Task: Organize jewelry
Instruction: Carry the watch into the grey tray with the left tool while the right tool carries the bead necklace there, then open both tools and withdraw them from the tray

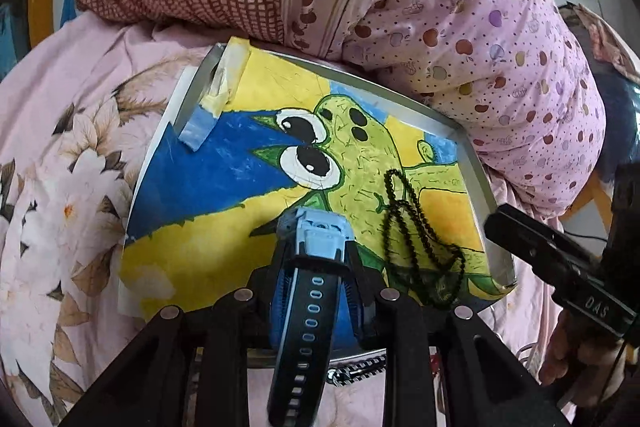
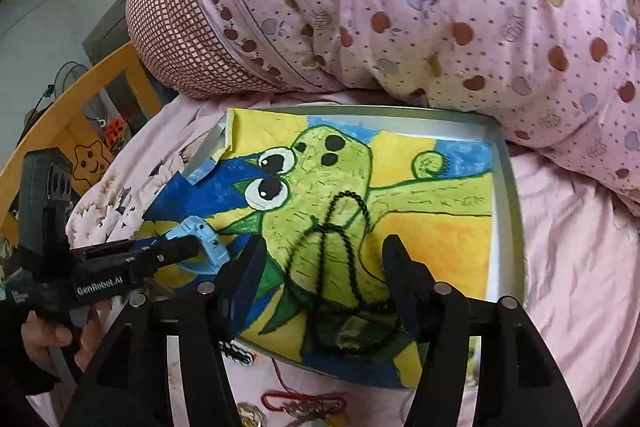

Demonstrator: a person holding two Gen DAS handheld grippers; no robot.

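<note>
On the pink bedsheet [image 2: 580, 267], nearest the cameras and just short of the metal tray's [image 2: 514, 227] front edge, lay a red cord trinket [image 2: 304, 401] and a black-and-white braided piece [image 2: 236, 351]. Over the tray's front edge, the left gripper [image 1: 318, 259] was clamped on a blue watch [image 1: 320, 233], its black perforated strap [image 1: 306, 331] trailing back between the fingers, the watch's light blue case held above the cartoon drawing [image 1: 224, 187] that lined the tray. Beside it, the right gripper [image 2: 324, 267] stood with jaws spread wide and empty over a black bead necklace [image 2: 340, 247], which lay looped on the drawing in the tray's front right part. A person's hand [image 2: 52, 339] gripped the left tool's handle. At the tray's far left corner, tape [image 1: 224, 83] curled from the paper. Beyond the tray's far edge rose a pink apple-print quilt [image 2: 440, 7].
</note>
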